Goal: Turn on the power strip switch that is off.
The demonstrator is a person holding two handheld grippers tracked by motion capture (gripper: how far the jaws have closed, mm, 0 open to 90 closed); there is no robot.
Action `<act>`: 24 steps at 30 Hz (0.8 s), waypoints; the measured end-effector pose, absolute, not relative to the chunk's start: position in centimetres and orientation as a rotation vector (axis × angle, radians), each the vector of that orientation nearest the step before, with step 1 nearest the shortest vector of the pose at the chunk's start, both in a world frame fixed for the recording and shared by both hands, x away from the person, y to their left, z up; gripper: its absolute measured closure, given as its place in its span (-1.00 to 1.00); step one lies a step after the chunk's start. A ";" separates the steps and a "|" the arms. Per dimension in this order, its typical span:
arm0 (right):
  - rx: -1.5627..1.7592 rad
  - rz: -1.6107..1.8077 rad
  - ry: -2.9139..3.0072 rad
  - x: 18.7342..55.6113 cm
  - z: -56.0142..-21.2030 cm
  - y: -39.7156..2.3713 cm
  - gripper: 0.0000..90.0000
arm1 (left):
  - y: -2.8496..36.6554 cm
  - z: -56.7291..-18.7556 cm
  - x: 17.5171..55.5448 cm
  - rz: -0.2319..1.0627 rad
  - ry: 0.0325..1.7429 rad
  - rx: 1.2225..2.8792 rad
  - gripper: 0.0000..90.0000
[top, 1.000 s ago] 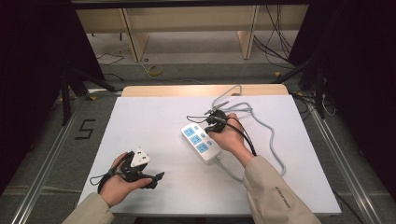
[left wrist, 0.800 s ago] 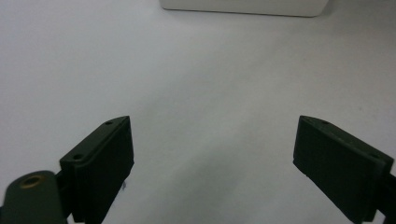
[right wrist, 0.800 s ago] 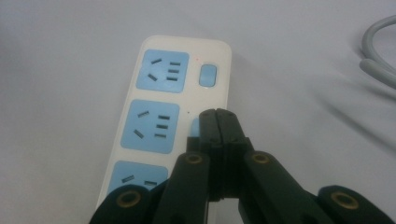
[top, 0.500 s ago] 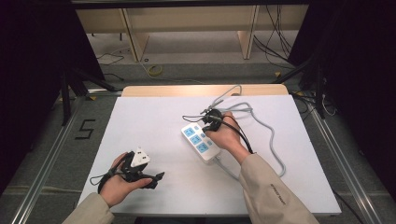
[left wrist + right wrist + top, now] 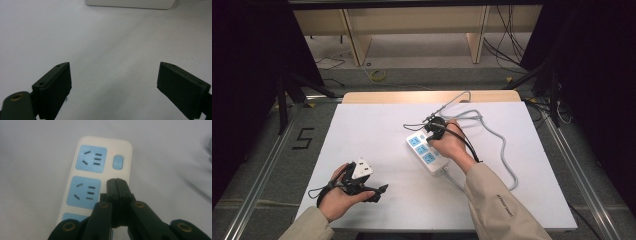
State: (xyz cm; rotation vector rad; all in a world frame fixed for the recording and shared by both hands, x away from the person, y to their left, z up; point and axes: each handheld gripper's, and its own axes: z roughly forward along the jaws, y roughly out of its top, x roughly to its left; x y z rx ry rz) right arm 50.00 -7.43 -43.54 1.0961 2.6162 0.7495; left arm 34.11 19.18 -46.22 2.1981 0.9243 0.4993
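The right tongs (image 5: 117, 185) are hovering clenched, jaws pressed together with nothing between them, tips sitting just above the strip (image 5: 96, 173) beside its middle socket and a little short of the switch (image 5: 118, 162). The left tongs (image 5: 113, 87) are resting released, jaws standing wide apart over bare worktop (image 5: 107, 45), well away from the strip at the near left.

The strip is lying on the white worktop (image 5: 372, 125) at a slant, right of centre, its grey cable (image 5: 504, 150) looping off to the right. A small red light is glowing next to the switch, so the strip is probably live.

The step in hand is looking like a press on the switch with the closed tips. To do it well, the tips should be coming down square on the middle of the blue-grey rocker, not on its edge or on the casing beside it, and pushing straight down so the light strip is not sliding or tipping. The left tongs could be steadying the far end if it is shifting.

No brand or lettering is showing on the strip. On the floor left of the worktop, a mark like the digit 5 (image 5: 303, 138) is reading clearly.
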 end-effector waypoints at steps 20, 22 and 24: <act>1.111 0.691 2.632 50.4 -43.8 -6.9 1.00 | 19.2 -46.2 34.1 0.499 0.925 2.195 -0.73; 1.114 0.676 2.632 50.3 -43.7 -6.8 1.00 | 19.2 -46.2 34.1 0.499 0.925 2.195 -0.73; 1.114 0.678 2.634 50.4 -43.7 -6.7 1.00 | 19.2 -46.2 34.1 0.499 0.924 2.195 -0.73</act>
